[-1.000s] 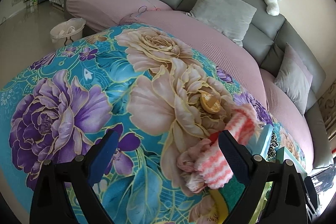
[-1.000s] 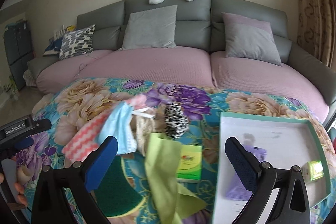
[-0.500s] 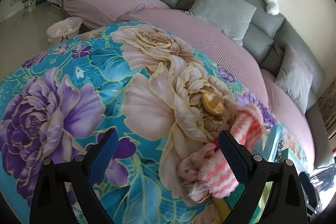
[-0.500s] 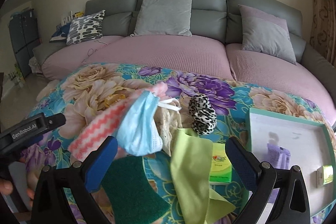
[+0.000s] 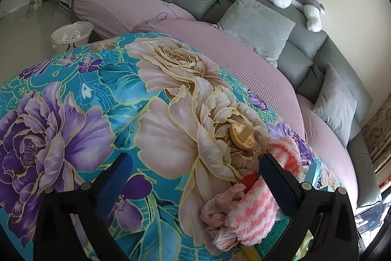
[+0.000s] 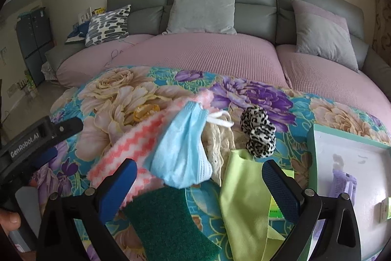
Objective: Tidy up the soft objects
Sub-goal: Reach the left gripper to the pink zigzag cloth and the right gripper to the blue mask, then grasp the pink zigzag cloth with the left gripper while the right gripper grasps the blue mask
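Left wrist view: left hand-held gripper wide, nothing held, over floral counter; pink-striped cloth by its right finger.
Right wrist view: right hand-held gripper wide, unloaded, above blue mask, green sponge, yellow-green cloth.

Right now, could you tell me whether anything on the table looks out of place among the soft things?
Yes. A yellow-green box lies partly under the green cloth, and a flat tan disc sits on the flowered cover beside the pink striped cloth. Both look rigid, unlike the heaped mask and scrunchie.
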A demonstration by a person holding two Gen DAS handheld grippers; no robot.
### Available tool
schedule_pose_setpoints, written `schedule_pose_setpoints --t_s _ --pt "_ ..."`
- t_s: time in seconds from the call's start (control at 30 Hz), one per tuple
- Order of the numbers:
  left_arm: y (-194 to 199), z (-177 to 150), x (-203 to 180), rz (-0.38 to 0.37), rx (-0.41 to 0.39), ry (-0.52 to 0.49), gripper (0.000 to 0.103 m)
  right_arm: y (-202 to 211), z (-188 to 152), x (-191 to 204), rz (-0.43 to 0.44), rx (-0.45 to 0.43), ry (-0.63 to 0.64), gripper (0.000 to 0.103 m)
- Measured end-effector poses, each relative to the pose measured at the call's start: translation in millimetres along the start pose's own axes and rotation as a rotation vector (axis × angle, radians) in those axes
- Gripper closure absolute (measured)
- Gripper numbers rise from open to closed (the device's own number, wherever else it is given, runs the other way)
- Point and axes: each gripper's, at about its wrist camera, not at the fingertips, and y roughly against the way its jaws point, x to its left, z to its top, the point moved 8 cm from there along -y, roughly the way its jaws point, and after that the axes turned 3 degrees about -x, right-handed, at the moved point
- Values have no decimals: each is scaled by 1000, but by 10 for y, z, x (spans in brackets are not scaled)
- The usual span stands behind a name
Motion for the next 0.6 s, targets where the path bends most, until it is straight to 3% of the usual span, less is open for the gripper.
schedule_pose_setpoints --t_s 0.13,0.37,0.6 --pt "-3 20 49 17 -6 0 0 -51 3 54 3 9 -3 0" --pt "-109 -70 49 10 79 -21 0 -85 5 129 -4 5 22 0" --pt "-141 -119 -31 -7 114 -57 0 -116 -12 143 -12 5 26 2"
